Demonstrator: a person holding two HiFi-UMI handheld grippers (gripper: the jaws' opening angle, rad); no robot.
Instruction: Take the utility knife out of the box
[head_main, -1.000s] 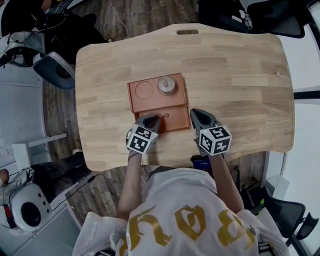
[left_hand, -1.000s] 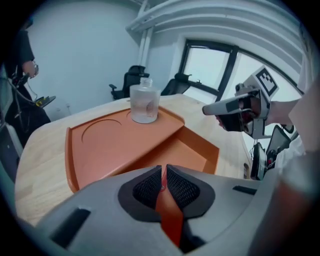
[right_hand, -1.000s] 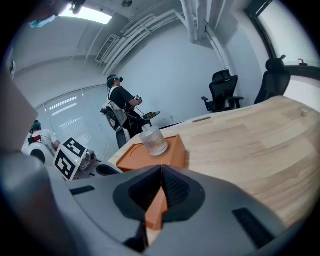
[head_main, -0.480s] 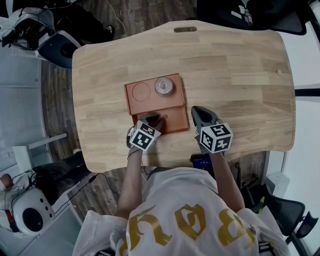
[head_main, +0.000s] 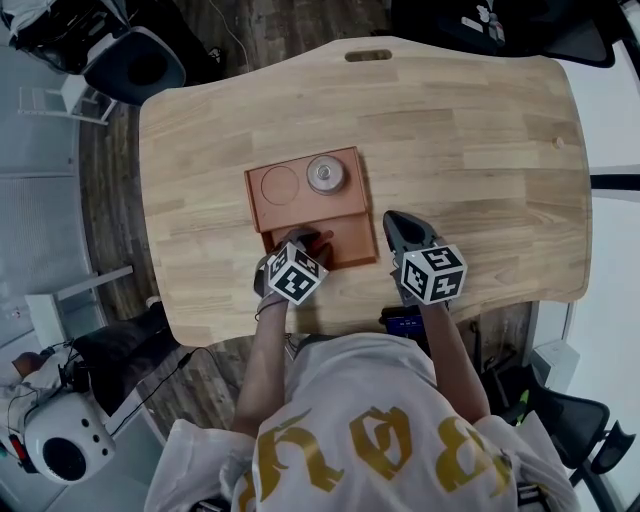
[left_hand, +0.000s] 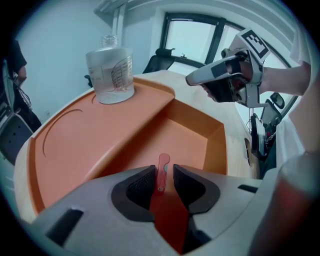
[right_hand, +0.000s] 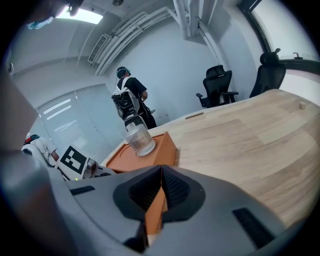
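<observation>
An orange box (head_main: 300, 205) lies on the wooden table, with a deep compartment (left_hand: 190, 135) at its near side. My left gripper (head_main: 308, 240) reaches into that compartment and is shut on the red utility knife (left_hand: 162, 167), whose tip pokes out past the fingertips above the compartment floor. The knife (head_main: 319, 238) shows as a red sliver in the head view. My right gripper (head_main: 393, 222) is just right of the box with its jaws shut and nothing between them. From the right gripper view (right_hand: 161, 173) the box's side wall (right_hand: 165, 147) is straight ahead.
A clear glass jar (head_main: 326, 173) stands in one round recess on the box's raised shelf; the recess (head_main: 279, 184) beside it is bare. Office chairs (right_hand: 216, 84) and a person (right_hand: 127, 102) are beyond the table's far edge.
My left gripper has shifted slightly right and twisted, still gripping the knife inside the compartment. The right gripper has hardly moved. The head view has drifted a little.
</observation>
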